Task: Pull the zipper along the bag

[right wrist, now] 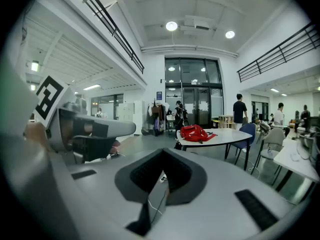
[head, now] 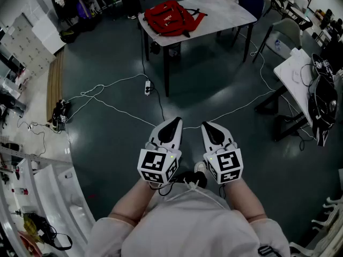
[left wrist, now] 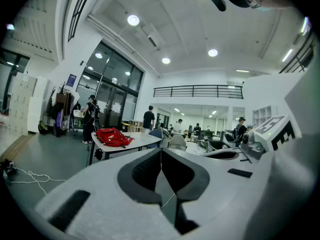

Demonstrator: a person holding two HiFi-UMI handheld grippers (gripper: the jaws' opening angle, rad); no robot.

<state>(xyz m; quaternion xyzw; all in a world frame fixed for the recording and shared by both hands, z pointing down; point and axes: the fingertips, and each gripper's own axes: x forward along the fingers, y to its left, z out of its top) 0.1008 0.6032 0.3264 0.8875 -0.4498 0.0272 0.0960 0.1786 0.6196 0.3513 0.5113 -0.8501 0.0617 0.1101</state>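
Observation:
A red bag (head: 170, 18) lies on a white table (head: 228, 12) far ahead across the floor. The same red bag (left wrist: 114, 136) shows small on the table in the left gripper view, and the red bag (right wrist: 195, 132) in the right gripper view. My left gripper (head: 175, 123) and right gripper (head: 209, 126) are held side by side close to the body, well short of the table. Both are shut with nothing between the jaws: the left gripper (left wrist: 161, 151) tips meet, and so do the right gripper (right wrist: 162, 171) tips. The bag's zipper is too small to make out.
White cables and a power strip (head: 147, 88) run over the dark floor between me and the table. A blue chair (head: 252, 4) stands at the table's far right. A second desk (head: 300, 82) with dark gear is at the right. Shelving (head: 32, 42) lines the left wall. Several people stand at the back.

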